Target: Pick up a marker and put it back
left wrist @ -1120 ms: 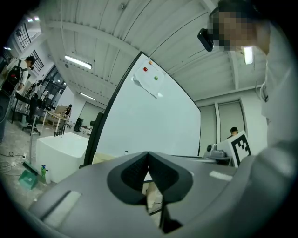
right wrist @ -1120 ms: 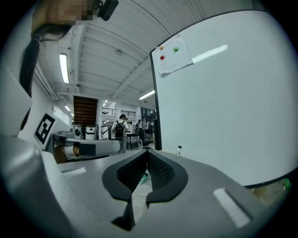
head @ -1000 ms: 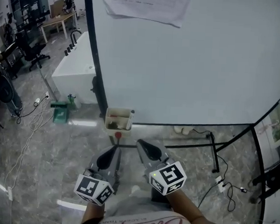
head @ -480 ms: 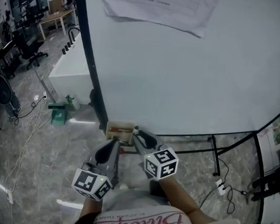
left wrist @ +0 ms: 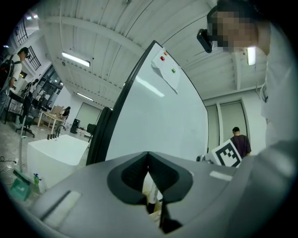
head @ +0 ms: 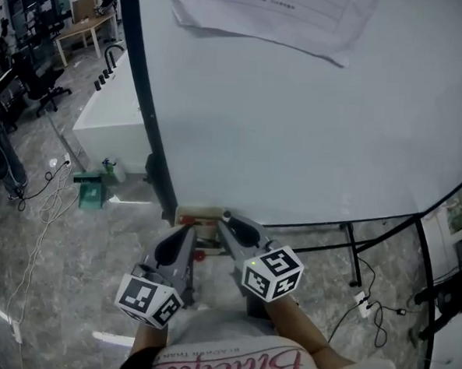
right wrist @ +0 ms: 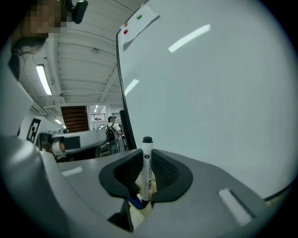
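A white marker (right wrist: 147,167) with a black cap stands upright between the pads of my right gripper (right wrist: 147,154). The jaws are closing on it and both pads touch its barrel. It rises out of a small beige holder box (head: 188,215) fixed at the bottom edge of the whiteboard (head: 297,121). In the head view my right gripper (head: 226,218) reaches into that box, and the marker itself is too small to make out there. My left gripper (head: 186,235) hangs just below the box, shut and holding nothing. Past its closed tips (left wrist: 148,157) another marker in the box shows.
Paper sheets (head: 273,11) are pinned at the top of the whiteboard. A red knob (head: 199,255) sits under the box. The board's black stand bars (head: 352,246) and cables (head: 368,305) lie to the right. A white counter (head: 110,122) and a green bottle carrier (head: 90,191) stand left.
Both grippers moved up and forward to the holder box. My right gripper's tip went from below the box into it, around the marker. The head view shifted closer to the board.
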Demonstrator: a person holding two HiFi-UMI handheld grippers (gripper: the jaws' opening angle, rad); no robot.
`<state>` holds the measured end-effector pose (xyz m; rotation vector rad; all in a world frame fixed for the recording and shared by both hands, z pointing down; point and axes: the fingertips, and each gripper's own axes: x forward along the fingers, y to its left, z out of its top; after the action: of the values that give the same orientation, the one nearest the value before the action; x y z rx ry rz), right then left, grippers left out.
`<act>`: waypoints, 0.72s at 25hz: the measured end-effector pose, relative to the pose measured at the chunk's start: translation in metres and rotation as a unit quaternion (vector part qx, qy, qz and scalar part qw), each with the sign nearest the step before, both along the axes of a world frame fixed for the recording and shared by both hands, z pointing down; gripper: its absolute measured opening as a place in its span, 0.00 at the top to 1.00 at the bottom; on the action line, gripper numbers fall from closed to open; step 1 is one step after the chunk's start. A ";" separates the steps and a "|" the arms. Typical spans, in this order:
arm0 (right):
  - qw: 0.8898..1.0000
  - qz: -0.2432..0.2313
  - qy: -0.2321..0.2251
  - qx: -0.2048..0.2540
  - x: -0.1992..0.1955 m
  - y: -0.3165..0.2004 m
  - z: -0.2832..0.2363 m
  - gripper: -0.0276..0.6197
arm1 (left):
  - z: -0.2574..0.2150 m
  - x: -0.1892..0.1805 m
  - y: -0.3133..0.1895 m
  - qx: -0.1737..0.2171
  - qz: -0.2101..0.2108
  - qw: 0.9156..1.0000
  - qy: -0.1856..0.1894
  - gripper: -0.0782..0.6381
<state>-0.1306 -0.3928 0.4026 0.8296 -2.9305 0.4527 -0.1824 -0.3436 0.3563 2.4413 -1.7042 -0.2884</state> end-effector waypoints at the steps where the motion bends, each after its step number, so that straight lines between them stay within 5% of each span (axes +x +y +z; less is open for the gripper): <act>1: 1.000 0.000 -0.014 0.007 0.003 0.000 -0.011 0.86 | -0.002 0.000 -0.001 0.003 0.002 1.000 0.001 0.89; 8: 0.990 0.006 -0.128 0.062 0.030 0.013 -0.090 0.86 | -0.023 0.004 -0.003 0.024 0.005 1.000 0.002 0.89; 13: 0.987 0.002 -0.138 0.087 0.031 0.019 -0.104 0.86 | -0.020 0.000 -0.006 0.021 -0.010 0.999 -0.024 0.89; 18: 0.988 -0.002 -0.127 0.084 0.027 0.022 -0.095 0.86 | -0.021 0.000 -0.005 0.030 -0.009 1.000 -0.001 0.89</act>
<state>-0.1032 -0.3711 0.3075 0.8397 -3.2431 0.3359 -0.1826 -0.3482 0.3353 2.4691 -1.7447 -0.3443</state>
